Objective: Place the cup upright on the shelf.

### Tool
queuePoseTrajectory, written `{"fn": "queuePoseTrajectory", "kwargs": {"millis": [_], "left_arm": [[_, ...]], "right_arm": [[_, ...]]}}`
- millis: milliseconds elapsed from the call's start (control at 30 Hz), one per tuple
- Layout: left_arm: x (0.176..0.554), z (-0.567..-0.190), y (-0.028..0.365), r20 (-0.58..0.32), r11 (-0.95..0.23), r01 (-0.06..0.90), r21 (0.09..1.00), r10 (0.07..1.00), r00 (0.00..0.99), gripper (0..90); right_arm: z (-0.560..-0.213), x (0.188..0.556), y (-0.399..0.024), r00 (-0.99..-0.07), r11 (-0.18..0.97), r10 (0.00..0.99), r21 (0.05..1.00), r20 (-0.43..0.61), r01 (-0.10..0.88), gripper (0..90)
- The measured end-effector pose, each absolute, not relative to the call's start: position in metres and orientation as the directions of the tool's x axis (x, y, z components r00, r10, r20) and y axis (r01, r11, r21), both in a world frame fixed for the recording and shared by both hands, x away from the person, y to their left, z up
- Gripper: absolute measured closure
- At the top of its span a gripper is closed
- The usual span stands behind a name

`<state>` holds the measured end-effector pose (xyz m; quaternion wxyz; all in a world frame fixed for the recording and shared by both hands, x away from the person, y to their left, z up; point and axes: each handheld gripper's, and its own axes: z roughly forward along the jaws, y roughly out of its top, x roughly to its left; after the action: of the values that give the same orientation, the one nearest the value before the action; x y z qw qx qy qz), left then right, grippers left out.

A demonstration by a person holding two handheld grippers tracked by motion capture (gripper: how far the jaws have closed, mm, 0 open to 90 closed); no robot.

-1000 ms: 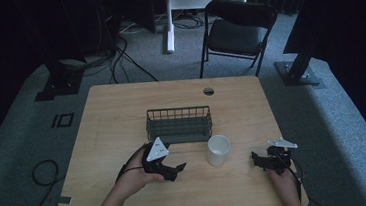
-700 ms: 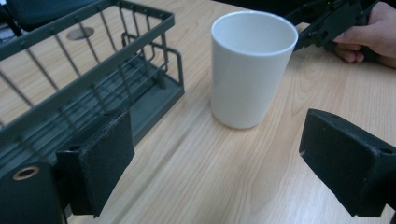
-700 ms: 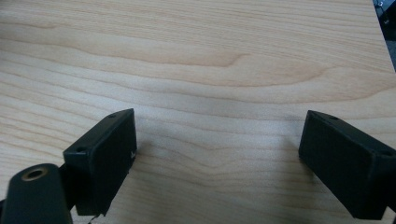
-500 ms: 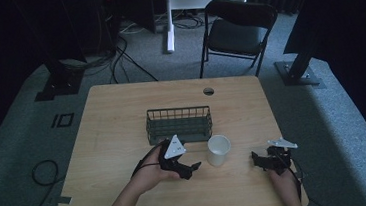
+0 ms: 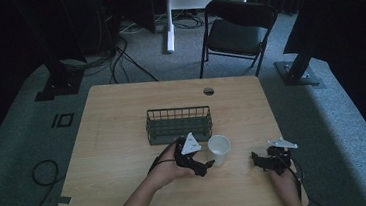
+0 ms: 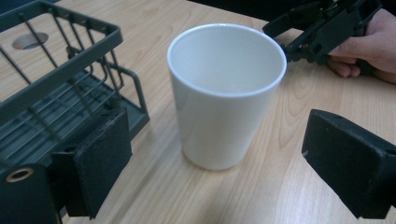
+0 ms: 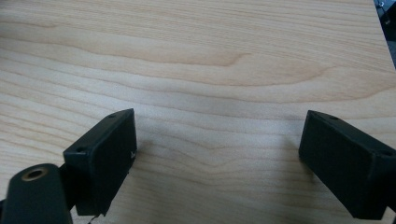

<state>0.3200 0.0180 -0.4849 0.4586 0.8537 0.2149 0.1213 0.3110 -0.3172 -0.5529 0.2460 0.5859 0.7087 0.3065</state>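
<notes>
High view: one wooden surface (image 5: 122, 118) carries one white cup (image 5: 219, 149), one dark wire basket (image 5: 179, 124) and two tongs. The cup stands upright in the near half of the surface, right of its middle, just beside the basket's near right corner. The left tongs (image 5: 204, 169) lie close at the cup's near left side, held by the left hand (image 5: 167, 169). The right tongs (image 5: 256, 159) rest near the surface's near right corner, well apart from the cup, with bare wood between. The far half of the surface and its whole left side are open; one round hole (image 5: 208, 91) sits by the far edge. One folding chair (image 5: 235, 30) stands on the floor beyond.

Left gripper view: the left tongs (image 6: 210, 163) stand wide apart, gripping nothing, the cup (image 6: 224, 93) upright just ahead between their two pads and touching neither. The basket (image 6: 60, 93) sits at the left, close to the cup. The right tongs (image 6: 322, 32) show beyond the cup.

Right gripper view: the right tongs (image 7: 219, 158) are spread apart over bare wood (image 7: 210, 60), holding nothing.
</notes>
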Motion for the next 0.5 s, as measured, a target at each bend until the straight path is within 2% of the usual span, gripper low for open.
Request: {"fn": "queuePoseTrajectory", "kwargs": {"millis": [500], "left_arm": [[0.331,-0.49,-0.01,-0.015,-0.484,0.283,0.828,0.485,0.874,8.8]], "right_arm": [[-0.553,0.311,-0.317,-0.193,0.126,0.981,0.722,0.011,0.68,10.8]]}}
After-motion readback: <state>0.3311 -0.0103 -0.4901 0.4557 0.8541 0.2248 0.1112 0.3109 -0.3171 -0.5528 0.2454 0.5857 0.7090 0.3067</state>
